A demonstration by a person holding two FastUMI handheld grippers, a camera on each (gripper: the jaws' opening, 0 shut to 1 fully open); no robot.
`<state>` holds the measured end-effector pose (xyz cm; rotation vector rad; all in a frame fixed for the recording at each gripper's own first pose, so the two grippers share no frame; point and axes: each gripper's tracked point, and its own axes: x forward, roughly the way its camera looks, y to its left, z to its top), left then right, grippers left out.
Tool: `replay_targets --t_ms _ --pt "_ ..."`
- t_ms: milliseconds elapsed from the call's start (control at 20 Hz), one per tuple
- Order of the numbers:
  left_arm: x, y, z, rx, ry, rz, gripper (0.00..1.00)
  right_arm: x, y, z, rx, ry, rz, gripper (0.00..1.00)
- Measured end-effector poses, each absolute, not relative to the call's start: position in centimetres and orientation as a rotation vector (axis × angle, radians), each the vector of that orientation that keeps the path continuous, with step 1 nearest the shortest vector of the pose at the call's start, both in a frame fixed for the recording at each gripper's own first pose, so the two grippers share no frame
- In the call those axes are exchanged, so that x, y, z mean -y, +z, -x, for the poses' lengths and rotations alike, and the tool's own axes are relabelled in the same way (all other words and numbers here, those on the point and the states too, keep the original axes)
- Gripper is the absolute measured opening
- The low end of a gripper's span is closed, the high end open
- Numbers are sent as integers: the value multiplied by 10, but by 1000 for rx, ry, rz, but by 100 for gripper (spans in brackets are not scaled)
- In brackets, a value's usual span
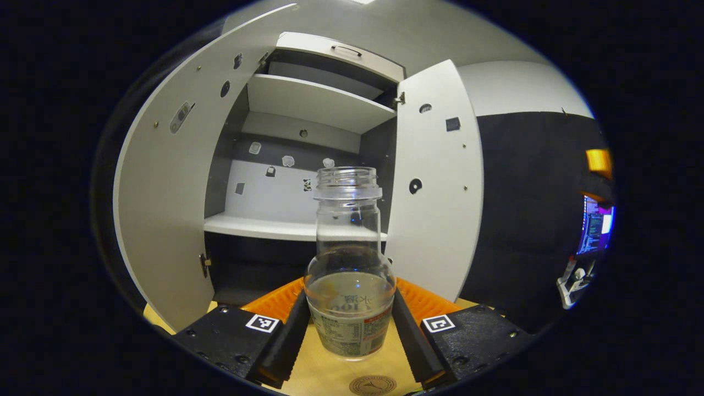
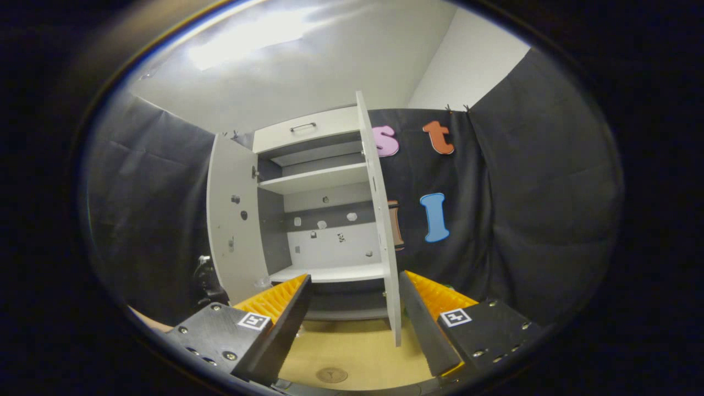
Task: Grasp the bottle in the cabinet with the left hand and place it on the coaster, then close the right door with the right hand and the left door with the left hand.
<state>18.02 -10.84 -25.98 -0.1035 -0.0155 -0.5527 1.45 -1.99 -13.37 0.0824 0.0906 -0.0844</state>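
A clear, uncapped bottle (image 1: 348,264) with a label round its base stands upright between the fingers of my left gripper (image 1: 350,301), which is shut on its lower body. It is out in front of the open cabinet (image 1: 308,225), over the wooden table. A small round coaster (image 1: 373,385) lies on the table just nearer to me than the bottle's base; whether the base touches the table I cannot tell. In the right gripper view, my right gripper (image 2: 356,278) is open and holds nothing, facing the cabinet (image 2: 324,220). The coaster (image 2: 331,375) lies below it.
Both cabinet doors are swung open: the left door (image 1: 165,209) and the right door (image 1: 437,181), whose edge (image 2: 380,220) faces the right gripper. White shelves (image 1: 286,226) sit inside. The wooden table (image 2: 357,346) runs in front; a lit screen (image 1: 594,225) is far right.
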Motion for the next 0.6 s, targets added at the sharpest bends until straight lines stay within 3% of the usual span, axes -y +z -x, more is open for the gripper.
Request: replay_targets --t_ms 150,300,600 --pt "132 -321 -158 -81 -624 87 80 19 -153 -11 -128 -95 -98 96" --pt "153 -352 -150 -71 -681 95 80 11 -175 -7 -153 -89 -116 96" --pt "170 -422 -157 -135 -708 58 80 17 -224 -14 -265 -83 -113 93"
